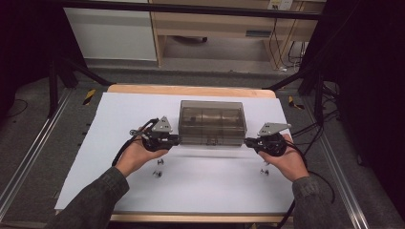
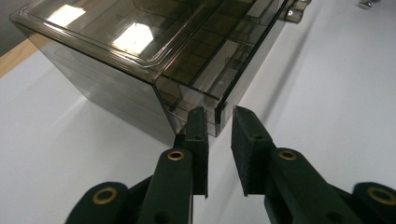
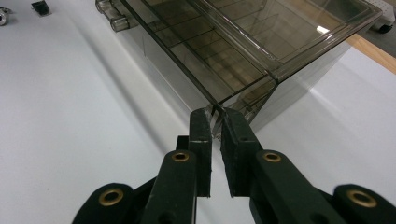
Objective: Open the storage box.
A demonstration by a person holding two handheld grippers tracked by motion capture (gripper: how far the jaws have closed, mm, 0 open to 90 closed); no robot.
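Observation:
A smoky transparent plastic box [image 1: 212, 121] with a closed lid stands on the white table top [image 1: 200, 191], a little past its middle. At the box's near-left corner, my left gripper [image 1: 177, 140] points right. In the left gripper view the box's [image 2: 116, 79] corner wall stands between the jaws of that gripper [image 2: 217, 116], with a gap still showing beside one pad. My right gripper [image 1: 247, 141] points left at the near-right corner. Its jaws [image 3: 217, 116] stand narrow, pressed on the corner edge of the box [image 3: 243, 51].
Small metal parts lie on the white surface near my hands, two at the left [image 1: 159, 168] and one at the right [image 1: 264, 171]. Two latches [image 3: 112, 14] sit on the box's front. A wooden table edge [image 1: 191, 89] runs behind the box.

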